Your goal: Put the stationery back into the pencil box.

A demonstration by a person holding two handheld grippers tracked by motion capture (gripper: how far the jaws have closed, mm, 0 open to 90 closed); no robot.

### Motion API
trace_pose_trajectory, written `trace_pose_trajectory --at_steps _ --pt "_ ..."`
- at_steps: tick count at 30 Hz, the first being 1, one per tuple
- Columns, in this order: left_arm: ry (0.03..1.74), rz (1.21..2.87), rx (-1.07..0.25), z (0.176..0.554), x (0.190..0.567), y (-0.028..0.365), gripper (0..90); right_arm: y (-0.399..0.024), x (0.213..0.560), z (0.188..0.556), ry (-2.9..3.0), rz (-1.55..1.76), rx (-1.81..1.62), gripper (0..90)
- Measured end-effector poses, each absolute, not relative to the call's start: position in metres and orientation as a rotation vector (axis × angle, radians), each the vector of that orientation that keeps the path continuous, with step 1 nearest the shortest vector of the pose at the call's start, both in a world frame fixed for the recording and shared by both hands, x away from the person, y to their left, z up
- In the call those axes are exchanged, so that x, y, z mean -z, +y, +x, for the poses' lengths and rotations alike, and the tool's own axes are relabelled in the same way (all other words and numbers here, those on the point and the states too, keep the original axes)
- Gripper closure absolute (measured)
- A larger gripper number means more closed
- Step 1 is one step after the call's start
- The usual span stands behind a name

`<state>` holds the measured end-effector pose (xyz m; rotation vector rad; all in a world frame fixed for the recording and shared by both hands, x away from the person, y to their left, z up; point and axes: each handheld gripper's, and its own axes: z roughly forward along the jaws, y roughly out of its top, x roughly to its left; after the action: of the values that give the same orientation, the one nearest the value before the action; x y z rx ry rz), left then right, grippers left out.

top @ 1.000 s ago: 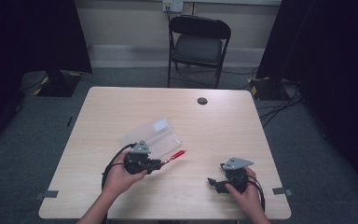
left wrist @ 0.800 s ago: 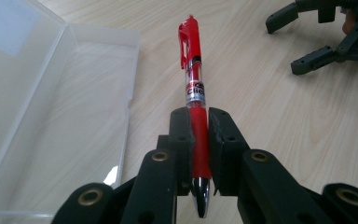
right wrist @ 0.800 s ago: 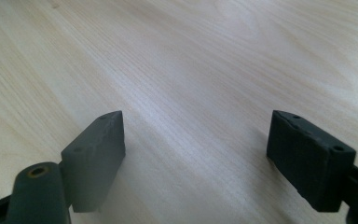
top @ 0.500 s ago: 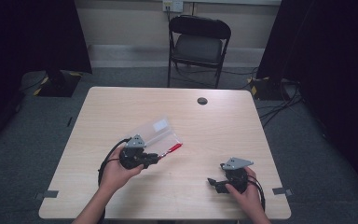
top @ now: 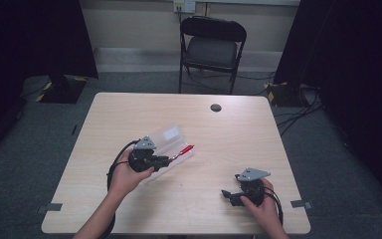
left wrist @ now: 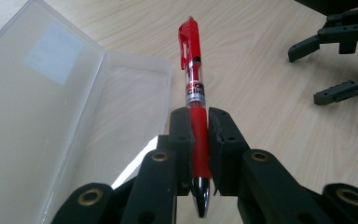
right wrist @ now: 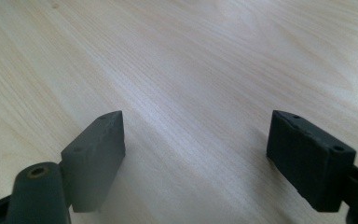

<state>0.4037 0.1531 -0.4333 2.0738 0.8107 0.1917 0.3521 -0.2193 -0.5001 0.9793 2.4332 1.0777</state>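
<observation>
black tools [left wrist: 199,140], brass screws, grey plates, cables

Table [top: 229,149]: pale wood-grain laminate, smooth, satin sheen. Pen [left wrist: 196,93]: glossy red plastic w/ clear barrel section, shiny chrome-look metal tip. Pencil case [left wrist: 51,93]: frosted translucent plastic, smooth, paper-look white label on lid. Left gripper [left wrist: 199,135]: matt black plastic, pads slightly rough, brass-coloured metal inserts at pivots. Right gripper [right wrist: 196,158]: same matt black, pad faces a bit grainy. Folding chair [top: 212,45]: black, seat semi-matt, vinyl-like.
</observation>
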Motion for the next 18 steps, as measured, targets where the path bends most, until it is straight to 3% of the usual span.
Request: trace_pose_trajectory --at_steps 18 --pt "0.864 2.078 -0.209 0.421 0.449 0.162 80.6 -0.219 0.500 0.352 2.433 0.979 -1.077 18.6"
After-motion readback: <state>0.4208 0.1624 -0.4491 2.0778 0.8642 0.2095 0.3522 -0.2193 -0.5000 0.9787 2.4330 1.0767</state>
